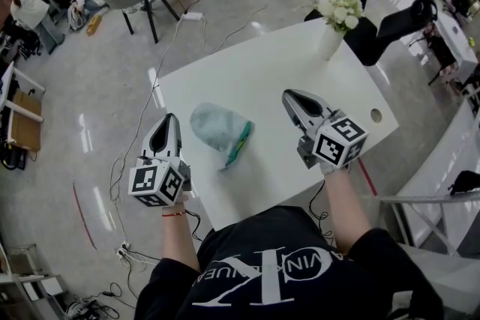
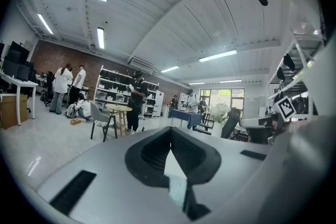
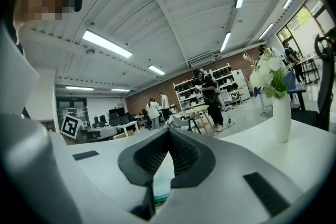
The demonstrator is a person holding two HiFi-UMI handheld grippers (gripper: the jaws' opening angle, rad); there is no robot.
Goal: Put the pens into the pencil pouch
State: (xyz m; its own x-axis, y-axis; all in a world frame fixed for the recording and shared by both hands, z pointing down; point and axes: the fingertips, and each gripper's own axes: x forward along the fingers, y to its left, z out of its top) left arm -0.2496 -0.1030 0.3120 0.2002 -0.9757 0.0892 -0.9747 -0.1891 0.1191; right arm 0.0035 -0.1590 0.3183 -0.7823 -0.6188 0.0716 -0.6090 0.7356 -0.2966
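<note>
While neither tool has anything to carry, the left gripper [image 1: 168, 121] and right gripper [image 1: 289, 96] hover level with jaws pressed together and empty, flanking the pencil pouch [image 1: 212, 127] on the near part of the table [image 1: 285, 56]. What look like green pens [image 1: 241, 142] sit at the pouch's right edge, probably in its mouth, so the task seems nearly finished.

Black short-sleeved T-shirt [image 1: 289, 270] with large white lettering at six o'clock; thin red band [image 1: 173, 213] round the left wrist. At eight and three o'clock, left gripper [image 1: 169, 118] and right gripper [image 1: 289, 94]: pale grey shells, black ribbed jaw linings, black-and-white left marker cube [image 1: 156, 185] and right marker cube [image 1: 341, 140].
</note>
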